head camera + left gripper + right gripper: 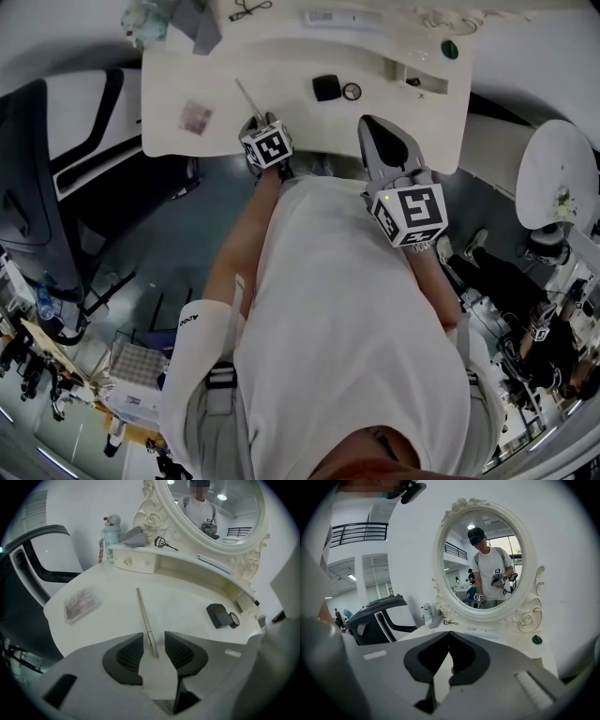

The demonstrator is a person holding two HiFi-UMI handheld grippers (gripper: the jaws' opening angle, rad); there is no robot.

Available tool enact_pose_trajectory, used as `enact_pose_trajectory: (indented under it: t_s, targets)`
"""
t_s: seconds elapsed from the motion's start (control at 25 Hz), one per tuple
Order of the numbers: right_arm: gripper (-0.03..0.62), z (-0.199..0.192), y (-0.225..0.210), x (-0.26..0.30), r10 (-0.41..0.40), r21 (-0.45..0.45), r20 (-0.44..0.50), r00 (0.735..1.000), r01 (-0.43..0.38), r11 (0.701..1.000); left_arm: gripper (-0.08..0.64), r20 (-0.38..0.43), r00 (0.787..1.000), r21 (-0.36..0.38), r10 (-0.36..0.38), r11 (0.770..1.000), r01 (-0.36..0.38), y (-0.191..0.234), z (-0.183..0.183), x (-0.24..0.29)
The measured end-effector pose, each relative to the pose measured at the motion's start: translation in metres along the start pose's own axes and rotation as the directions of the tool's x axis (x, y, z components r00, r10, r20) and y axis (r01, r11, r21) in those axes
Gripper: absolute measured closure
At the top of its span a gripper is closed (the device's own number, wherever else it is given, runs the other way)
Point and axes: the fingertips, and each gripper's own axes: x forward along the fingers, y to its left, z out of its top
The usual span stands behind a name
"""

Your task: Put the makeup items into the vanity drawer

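A thin beige makeup stick [144, 613] [248, 99] lies on the white vanity top [183, 606]. My left gripper [153, 637] [256, 122] points steeply down over its near end. The jaws are open, one on each side of the stick, and the pads [130, 654] do not touch it. An eyeshadow palette [82, 603] [196, 116] lies to the left, a black compact [217, 614] [325, 87] and a small round case [234, 619] to the right. A small drawer [136, 562] with crystal knobs stands shut at the back left. My right gripper [449, 635] [373, 127] is shut and empty, held above the table's near edge.
An oval mirror [483, 559] backs the vanity. On the shelf are an eyelash curler [164, 543], a white flat item [480, 631], a green round lid [537, 640], a grey cloth [135, 537] and a bottle [111, 538]. A dark curved seat [42, 550] stands left, a white round table [562, 178] right.
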Motion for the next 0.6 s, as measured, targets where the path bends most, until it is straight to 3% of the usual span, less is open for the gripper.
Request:
enact_pose_trajectory:
  t_s: [0.24,0.48,0.6]
  targets:
    - [0.584,0.0002,0.0011,0.0014,-0.001,-0.002,-0.003,1.000,0.001,1.000,0.472,-0.004,0.999,-0.022,0.033,0.999,-0.033,0.0096,-0.0015,-0.0001]
    - [0.584,-0.0001,0.0037,0.0043,0.005,-0.004,-0.002,1.000,-0.005,1.000,0.471,-0.010,0.999,0.047,0.049,0.998,-0.049,0.0069,-0.0018,0.0009]
    - [0.584,0.0004,0.0053,0.0041,0.007,-0.004,-0.002,1.000,-0.007,1.000,0.472,-0.012,0.999,0.047,0.043,0.998,-0.042,0.0068,-0.0016,0.0001]
